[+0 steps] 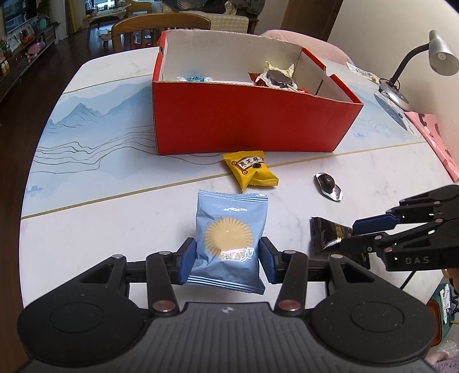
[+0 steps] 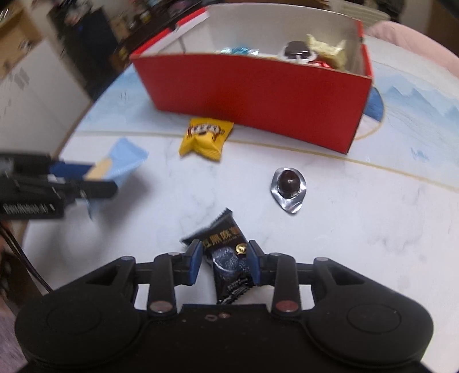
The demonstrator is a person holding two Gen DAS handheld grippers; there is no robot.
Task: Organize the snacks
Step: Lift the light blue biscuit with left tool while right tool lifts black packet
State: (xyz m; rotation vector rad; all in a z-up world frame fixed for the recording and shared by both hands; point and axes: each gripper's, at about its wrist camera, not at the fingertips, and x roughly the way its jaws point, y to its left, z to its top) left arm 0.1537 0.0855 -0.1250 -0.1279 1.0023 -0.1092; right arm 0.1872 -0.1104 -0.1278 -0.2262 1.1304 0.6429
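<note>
My left gripper point(image 1: 228, 254) is shut on a light blue snack packet point(image 1: 229, 238) with a yellow sun disc, low over the white table. My right gripper point(image 2: 225, 258) is shut on a black snack packet point(image 2: 228, 258); it shows at the right of the left wrist view point(image 1: 348, 235) with the black packet point(image 1: 327, 233) in its jaws. A red cardboard box point(image 1: 243, 117) stands open behind and holds several wrapped snacks point(image 1: 276, 76). A yellow packet point(image 1: 249, 170) lies just in front of the box. A dark candy on silver foil point(image 1: 328, 185) lies to the right.
The round table point(image 1: 114, 206) has a blue mountain print across its middle. A grey desk lamp point(image 1: 439, 54) stands at the far right edge beside a pink cloth point(image 1: 436, 137). A wooden chair point(image 1: 160, 25) stands behind the table.
</note>
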